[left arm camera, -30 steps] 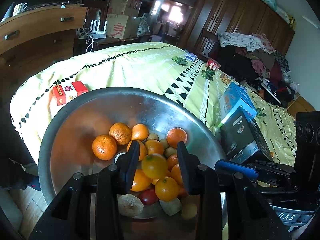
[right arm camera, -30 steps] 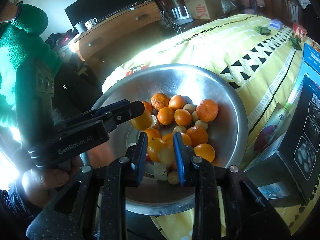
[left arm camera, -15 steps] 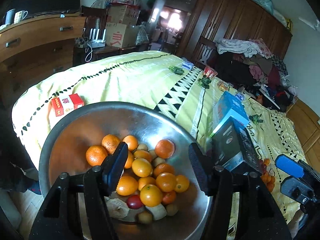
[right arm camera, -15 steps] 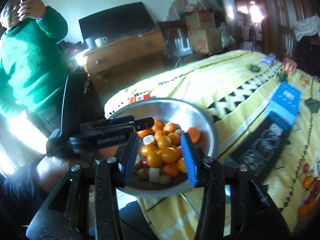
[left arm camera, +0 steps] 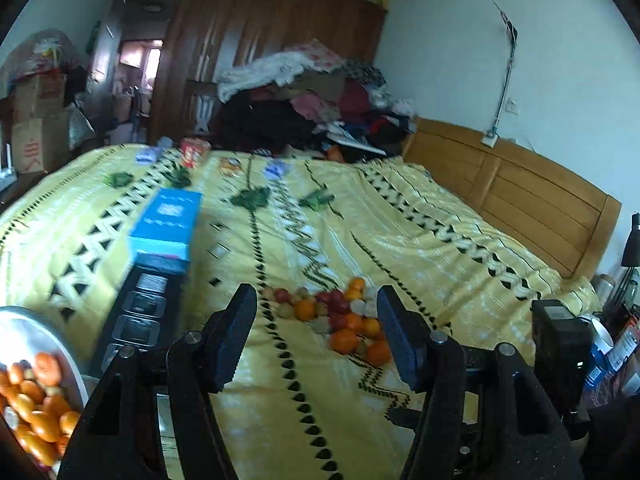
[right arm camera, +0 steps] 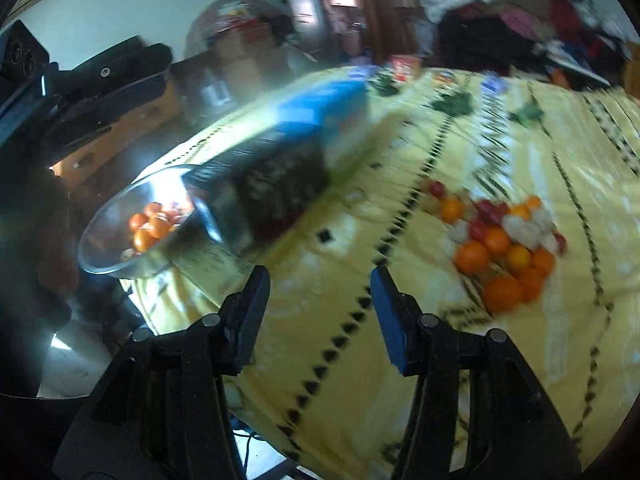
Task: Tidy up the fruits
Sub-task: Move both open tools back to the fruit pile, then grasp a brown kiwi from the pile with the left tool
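A blue box point(left arm camera: 168, 222) is lying on the yellow patterned bedspread point(left arm camera: 420, 232), a clothes pile point(left arm camera: 320, 108) sitting before the wooden wardrobe point(left arm camera: 260, 40).

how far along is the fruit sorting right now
Partly done. The metal bowl already holds a good number of oranges, but a pile of fruit lies loose on the yellow bedspread. Left gripper and right gripper have just opened their jaws, both empty.

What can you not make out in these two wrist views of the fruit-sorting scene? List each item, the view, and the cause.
- Metal bowl, left wrist view: cut off by the picture's left edge.
- Black box, right wrist view: motion blur hides its markings.
- Pale pieces in the fruit pile, left wrist view: too small to identify.
- Bowl's near side, right wrist view: washed out by glare.
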{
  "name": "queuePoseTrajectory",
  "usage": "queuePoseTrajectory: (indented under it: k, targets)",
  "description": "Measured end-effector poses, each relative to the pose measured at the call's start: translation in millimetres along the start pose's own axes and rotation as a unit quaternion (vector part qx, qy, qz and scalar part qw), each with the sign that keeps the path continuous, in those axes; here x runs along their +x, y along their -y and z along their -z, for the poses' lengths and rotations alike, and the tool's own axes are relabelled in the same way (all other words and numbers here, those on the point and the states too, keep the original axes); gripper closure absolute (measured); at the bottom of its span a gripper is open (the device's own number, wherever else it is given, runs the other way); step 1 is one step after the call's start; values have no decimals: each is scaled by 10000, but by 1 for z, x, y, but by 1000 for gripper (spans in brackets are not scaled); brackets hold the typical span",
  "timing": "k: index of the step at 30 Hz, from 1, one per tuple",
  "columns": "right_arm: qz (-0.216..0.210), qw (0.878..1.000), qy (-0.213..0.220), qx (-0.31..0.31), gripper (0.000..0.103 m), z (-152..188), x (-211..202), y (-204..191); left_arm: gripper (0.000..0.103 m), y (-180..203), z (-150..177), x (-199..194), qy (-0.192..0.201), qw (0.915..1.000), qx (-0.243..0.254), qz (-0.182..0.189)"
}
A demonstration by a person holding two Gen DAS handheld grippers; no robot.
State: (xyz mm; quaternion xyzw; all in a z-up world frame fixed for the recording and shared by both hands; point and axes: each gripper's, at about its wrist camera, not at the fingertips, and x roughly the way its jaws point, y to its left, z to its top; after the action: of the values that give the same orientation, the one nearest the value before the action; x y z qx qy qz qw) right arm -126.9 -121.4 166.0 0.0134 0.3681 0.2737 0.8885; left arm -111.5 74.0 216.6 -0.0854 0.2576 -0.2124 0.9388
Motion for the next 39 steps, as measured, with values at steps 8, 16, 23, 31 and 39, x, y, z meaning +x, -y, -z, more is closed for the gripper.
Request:
queuePoseTrajectory:
  k: [8,16,23,31,39]
  targets:
    - [350,9979,-53,542,50,16,-21,65,59,-33,32,184,-1278,9892,-561,-443]
    - [408,9949,-183,907,50,29,-11,117,59,-55,57,261,-1699,9802,-516,-881]
    - [372,9931,-214,1091,50,34,-1,141,59,-56,62,283,-1775,9801,-291,-838]
    - [294,9930,-264,1110,50,32,8,145,66,-59,56,297,-1725,9807,-277,-874]
    - [171,9970,-121,748,50,2,14,139,78,-52,60,268,-1562,9843,-320,-761]
